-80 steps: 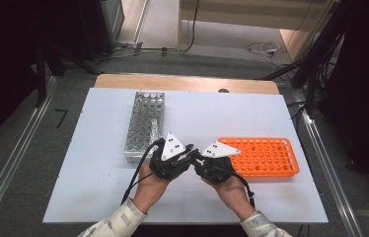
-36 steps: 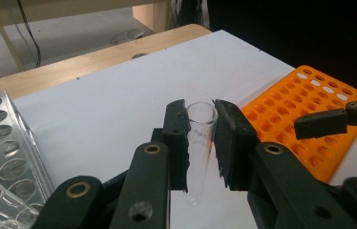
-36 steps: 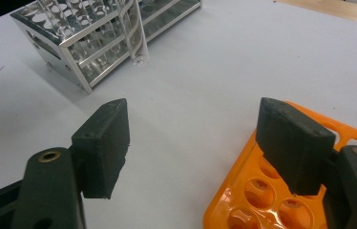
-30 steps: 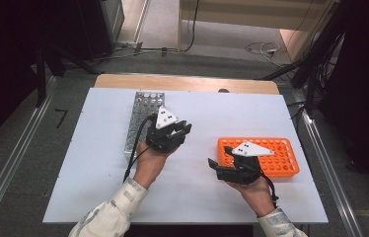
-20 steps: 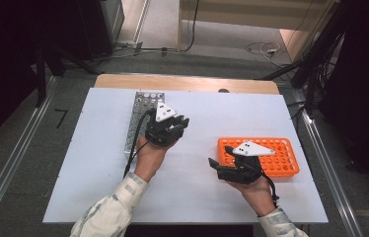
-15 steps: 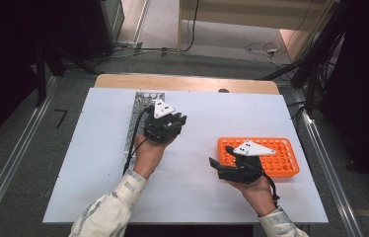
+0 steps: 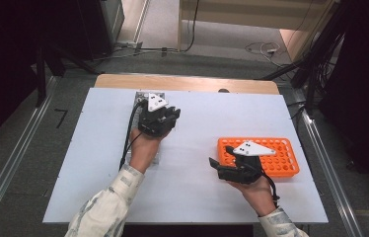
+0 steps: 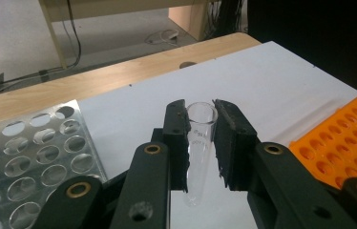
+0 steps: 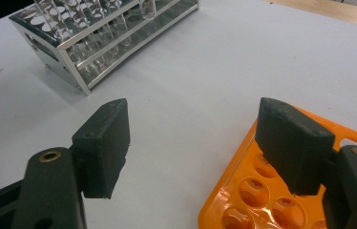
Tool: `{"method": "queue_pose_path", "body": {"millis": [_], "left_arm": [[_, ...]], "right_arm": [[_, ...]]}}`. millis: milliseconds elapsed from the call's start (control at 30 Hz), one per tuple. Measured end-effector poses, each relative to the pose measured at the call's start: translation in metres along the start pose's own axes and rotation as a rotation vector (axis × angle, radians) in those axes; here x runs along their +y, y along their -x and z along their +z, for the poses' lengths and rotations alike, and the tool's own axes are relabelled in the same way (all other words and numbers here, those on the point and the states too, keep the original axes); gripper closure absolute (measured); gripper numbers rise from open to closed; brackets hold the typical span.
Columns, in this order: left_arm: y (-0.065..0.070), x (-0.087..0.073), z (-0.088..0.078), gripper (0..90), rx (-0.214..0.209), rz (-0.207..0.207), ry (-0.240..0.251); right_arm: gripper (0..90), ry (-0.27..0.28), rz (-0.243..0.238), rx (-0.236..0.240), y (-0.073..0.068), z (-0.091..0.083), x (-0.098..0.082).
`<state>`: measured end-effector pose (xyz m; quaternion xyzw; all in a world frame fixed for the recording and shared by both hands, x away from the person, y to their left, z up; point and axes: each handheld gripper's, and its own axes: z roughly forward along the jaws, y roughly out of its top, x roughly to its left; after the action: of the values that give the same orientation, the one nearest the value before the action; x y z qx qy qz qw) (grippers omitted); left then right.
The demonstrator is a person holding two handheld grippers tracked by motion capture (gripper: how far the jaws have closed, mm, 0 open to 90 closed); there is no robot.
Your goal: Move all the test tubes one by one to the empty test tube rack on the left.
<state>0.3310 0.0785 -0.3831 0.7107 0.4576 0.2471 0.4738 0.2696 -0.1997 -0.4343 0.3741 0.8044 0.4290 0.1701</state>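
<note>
The left gripper (image 8: 200, 143) has its jaws clamped on a clear glass test tube (image 8: 197, 152), held upright with the open mouth up, likely so it can drop straight into a hole; it hangs above the counter (image 7: 197, 192) beside the metal rack (image 8: 33, 157), toward the orange rack (image 7: 283, 154). The right gripper (image 9: 193, 143) waits with jaws spread wide and empty at the orange rack's near corner, seemingly ready to steady it or take the tube. More tubes stand in the metal rack. The counter is a plain white sheet with a wooden edge (image 7: 187, 82) at the far side; beyond lie grey floor, cables and dark equipment.
</note>
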Motion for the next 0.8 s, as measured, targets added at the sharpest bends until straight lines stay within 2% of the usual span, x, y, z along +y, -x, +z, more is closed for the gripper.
{"method": "queue_pose_path", "body": {"millis": [433, 800], "left_arm": [[-0.017, 0.002, -0.003, 75.4, 0.046, -0.028, 0.01], [-0.026, 0.003, -0.006, 75.4, 0.075, -0.044, 0.02]], "right_arm": [[26.1, 0.001, -0.006, 0.003, -0.001, 0.0, 0.0], [26.1, 0.0, -0.006, 0.0, -0.001, 0.0, 0.0]]}}
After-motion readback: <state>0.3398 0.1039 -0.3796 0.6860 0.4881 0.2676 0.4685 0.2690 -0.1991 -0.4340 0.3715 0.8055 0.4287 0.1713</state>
